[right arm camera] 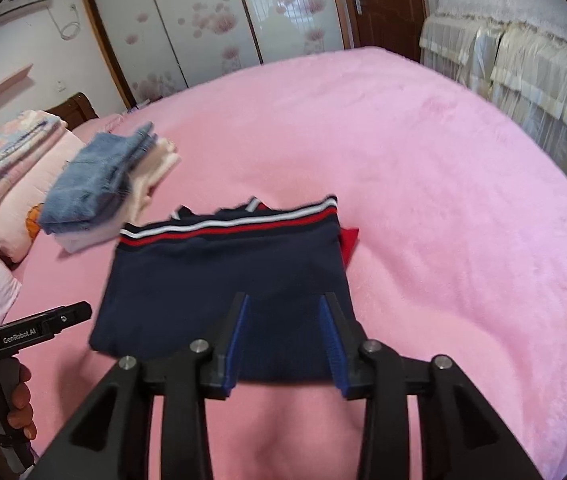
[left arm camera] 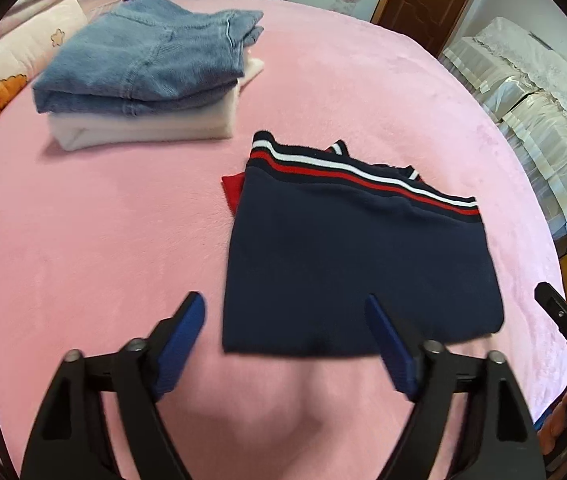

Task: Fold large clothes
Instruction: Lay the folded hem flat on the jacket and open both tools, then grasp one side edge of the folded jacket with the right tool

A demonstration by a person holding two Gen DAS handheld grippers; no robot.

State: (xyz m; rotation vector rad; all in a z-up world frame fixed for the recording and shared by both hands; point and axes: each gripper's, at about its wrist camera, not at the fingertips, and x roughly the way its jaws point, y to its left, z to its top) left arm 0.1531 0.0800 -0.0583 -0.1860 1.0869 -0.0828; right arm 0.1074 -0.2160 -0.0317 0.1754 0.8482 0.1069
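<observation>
My left gripper (left arm camera: 285, 312) is wide open and my right gripper (right arm camera: 285, 312) is open too, holding nothing. The folded dark blue top with red and white stripes (left arm camera: 347, 260) lies flat on the fuzzy pink blanket (left arm camera: 123, 216), just in front of me. A pile of folded blue jeans (left arm camera: 151, 56) sits farther back.

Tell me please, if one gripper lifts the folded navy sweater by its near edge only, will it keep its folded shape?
Probably not. The navy sweater is soft knit lying in loose layers on the pink blanket, so it would likely droop and unfold. A red part already sticks out at one side, so the layers may slide apart. It looks light enough to drag on the fleece.
</observation>
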